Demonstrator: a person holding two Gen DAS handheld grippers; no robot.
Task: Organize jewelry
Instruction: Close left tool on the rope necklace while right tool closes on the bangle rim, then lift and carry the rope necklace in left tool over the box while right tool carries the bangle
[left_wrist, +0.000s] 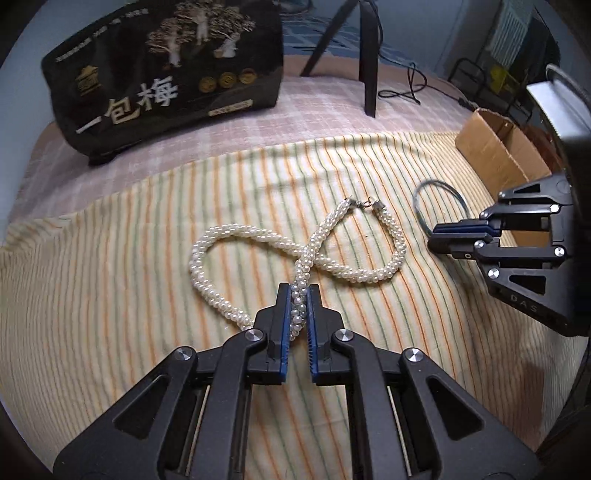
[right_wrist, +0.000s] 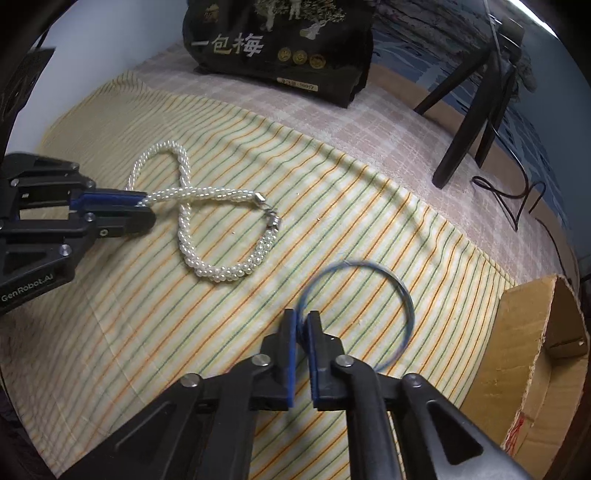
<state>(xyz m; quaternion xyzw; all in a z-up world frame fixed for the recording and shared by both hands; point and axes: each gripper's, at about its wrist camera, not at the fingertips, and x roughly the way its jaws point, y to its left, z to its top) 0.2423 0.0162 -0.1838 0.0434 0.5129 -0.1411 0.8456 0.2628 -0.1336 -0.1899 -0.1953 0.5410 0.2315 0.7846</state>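
Observation:
A white pearl necklace lies in a figure-eight on the striped cloth, its clasp at the far end. My left gripper is shut on the necklace where its strands cross; the same grip shows in the right wrist view, left gripper on the pearl necklace. A thin blue wire bangle lies to the right. My right gripper is shut on the bangle's near-left rim. In the left wrist view the right gripper pinches the bangle.
A black printed bag stands at the back of the bed. An open cardboard box sits at the right edge of the cloth. Black tripod legs and a cable are at the back right.

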